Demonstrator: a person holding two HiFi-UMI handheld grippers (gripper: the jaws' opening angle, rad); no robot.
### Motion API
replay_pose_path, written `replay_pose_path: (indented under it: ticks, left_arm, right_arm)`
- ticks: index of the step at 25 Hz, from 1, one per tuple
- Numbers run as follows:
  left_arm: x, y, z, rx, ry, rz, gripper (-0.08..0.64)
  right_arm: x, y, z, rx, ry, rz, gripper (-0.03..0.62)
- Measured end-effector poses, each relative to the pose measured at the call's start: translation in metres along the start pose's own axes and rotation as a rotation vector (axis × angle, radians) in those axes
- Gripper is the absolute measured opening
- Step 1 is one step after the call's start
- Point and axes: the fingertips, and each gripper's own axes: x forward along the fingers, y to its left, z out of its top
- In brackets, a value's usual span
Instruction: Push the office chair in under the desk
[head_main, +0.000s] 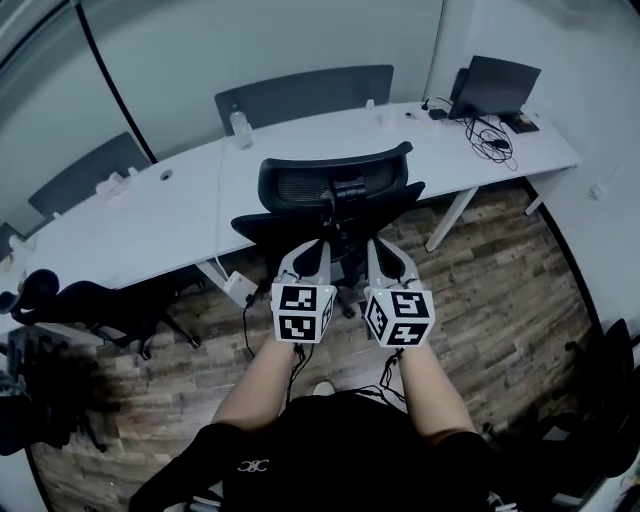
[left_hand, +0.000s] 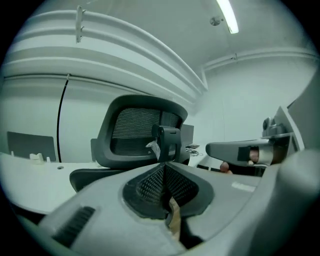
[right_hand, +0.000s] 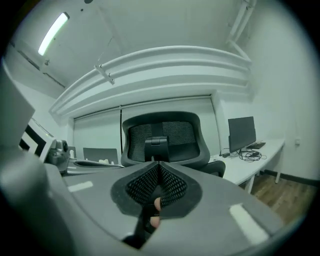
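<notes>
The left gripper (head_main: 308, 250) and right gripper (head_main: 390, 255) sit side by side just behind the chair (head_main: 330, 185), both pointing at its backrest. The left gripper's fingers (left_hand: 150, 182) are closed together with nothing between them, and the right gripper's fingers (right_hand: 172, 185) are closed and empty as well. The chair stands at the near edge of the white table (head_main: 180, 210), its back towards the person. Whether either gripper touches the backrest cannot be told.

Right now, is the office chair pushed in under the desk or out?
Out: the office chair shows seat and backrest whole, on the near side of the white desk.
</notes>
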Motion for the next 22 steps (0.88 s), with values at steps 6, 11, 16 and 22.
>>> replay_pose_path:
  ticks: [6, 11, 16, 22]
  left_arm:
    - [-0.047, -0.007, -0.004, -0.062, 0.003, 0.051, 0.009]
    - [-0.067, -0.025, -0.011, -0.044, 0.004, 0.076, 0.009]
    - [-0.077, -0.04, -0.014, -0.074, 0.006, 0.084, 0.009]
    - [-0.088, -0.052, -0.014, -0.06, 0.01, 0.099, 0.009]
  right_arm:
    - [-0.046, 0.012, 0.009, -0.086, -0.029, 0.03, 0.006]
    - [-0.068, -0.007, -0.006, -0.044, -0.004, 0.012, 0.006]
    - [-0.083, -0.01, -0.008, -0.052, -0.012, 0.016, 0.006]
    - [-0.097, 0.001, -0.008, -0.051, -0.011, 0.061, 0.008]
